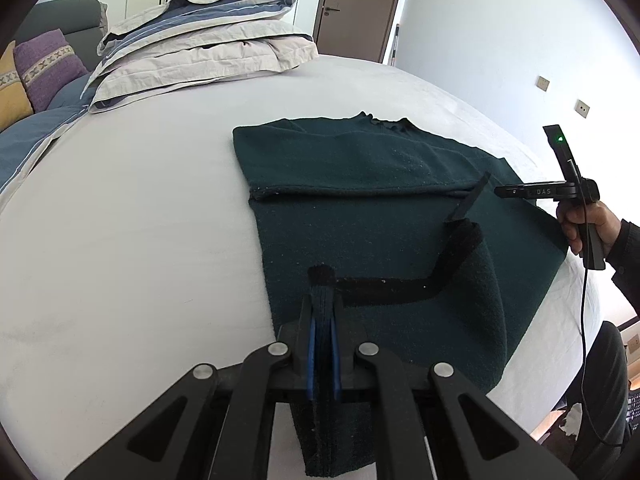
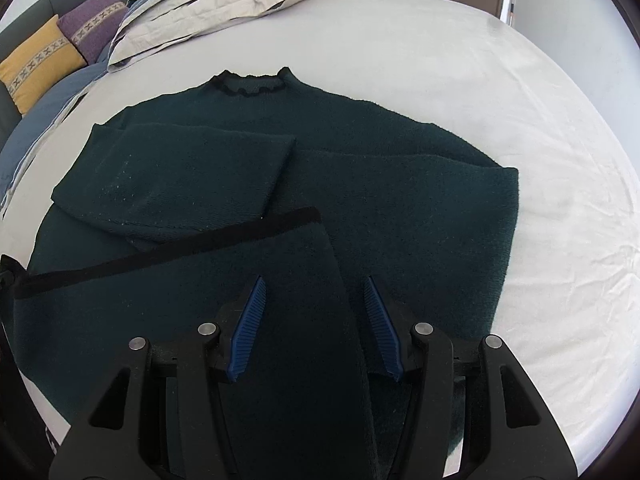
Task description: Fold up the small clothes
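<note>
A dark green sweater (image 2: 400, 184) lies flat on the bed, collar (image 2: 250, 82) at the far end and both sleeves folded across its chest. Its black-trimmed bottom hem (image 1: 384, 286) is turned up over the body. My left gripper (image 1: 322, 300) is shut on the hem's left corner, and green fabric hangs down between its blue pads. My right gripper (image 2: 314, 284) has its jaws apart over the hem's right side; the fabric's side edge runs between the pads (image 2: 380, 320), with a gap at the right one. In the left wrist view the hem's right corner (image 1: 464, 236) stands raised just below the right gripper (image 1: 468, 204).
The bed's white sheet (image 1: 140, 220) spreads wide around the sweater. A folded duvet (image 1: 200, 40) lies at the headboard end, beside a purple cushion (image 1: 48, 68) and a yellow one (image 2: 40, 64). A person's hand (image 1: 588, 224) holds the right gripper at the bed's right edge. A door (image 1: 360, 4) is beyond.
</note>
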Available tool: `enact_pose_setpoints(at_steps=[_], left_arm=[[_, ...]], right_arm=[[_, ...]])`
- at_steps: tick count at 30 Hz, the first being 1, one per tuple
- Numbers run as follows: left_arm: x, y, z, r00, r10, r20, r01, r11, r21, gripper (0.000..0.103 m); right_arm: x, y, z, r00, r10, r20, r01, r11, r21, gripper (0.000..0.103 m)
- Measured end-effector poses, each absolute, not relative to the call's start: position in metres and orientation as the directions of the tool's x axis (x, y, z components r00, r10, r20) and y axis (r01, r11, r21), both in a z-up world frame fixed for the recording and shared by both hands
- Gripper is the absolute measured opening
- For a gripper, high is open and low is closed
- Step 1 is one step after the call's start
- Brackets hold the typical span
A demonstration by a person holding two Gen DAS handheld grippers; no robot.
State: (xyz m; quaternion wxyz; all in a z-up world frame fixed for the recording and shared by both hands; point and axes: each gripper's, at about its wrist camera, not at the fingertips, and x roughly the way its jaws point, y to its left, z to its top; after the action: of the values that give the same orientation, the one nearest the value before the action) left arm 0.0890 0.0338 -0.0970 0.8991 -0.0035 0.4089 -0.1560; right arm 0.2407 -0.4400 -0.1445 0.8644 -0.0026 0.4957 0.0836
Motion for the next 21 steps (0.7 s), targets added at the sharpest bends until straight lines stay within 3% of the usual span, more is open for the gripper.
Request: enact_pose_setpoints(at_steps=[1,3,6,11,21], left_arm=[[0.089,0.035,-0.097,0.619,-0.285,-0.732,0.275,0.952,-0.139,0.007],[0.088,0.036,-0.095,0.623,-0.288,-0.727,0.270,0.952,-0.146,0.007],[0.089,0.037,-0.093,0.634,-0.288,-0.717,0.264,0.953,-0.149,0.007],[0.086,0.040,-0.084,0.666,-0.284,-0.690,0.241,0.957,-0.162,0.006],[0.101,0.073,-0.037,0.763,-0.275,-0.585,0.132,0.952,-0.276,0.006]], right_arm=[[0.244,-0.440,-0.146,0.493,0.146,-0.858,-0.144,0.986,0.085,0.049],[0.245,-0.439,-0.145,0.490,0.164,-0.856,-0.144,0.984,0.106,0.028],[0.242,-0.431,-0.140,0.508,0.134,-0.851,-0.161,0.985,0.059,0.010],[0.210,-0.423,-0.111,0.609,0.100,-0.787,-0.155,0.988,0.006,0.006],[0.144,-0.423,-0.027,0.830,0.024,-0.557,-0.069,0.996,-0.060,0.004]])
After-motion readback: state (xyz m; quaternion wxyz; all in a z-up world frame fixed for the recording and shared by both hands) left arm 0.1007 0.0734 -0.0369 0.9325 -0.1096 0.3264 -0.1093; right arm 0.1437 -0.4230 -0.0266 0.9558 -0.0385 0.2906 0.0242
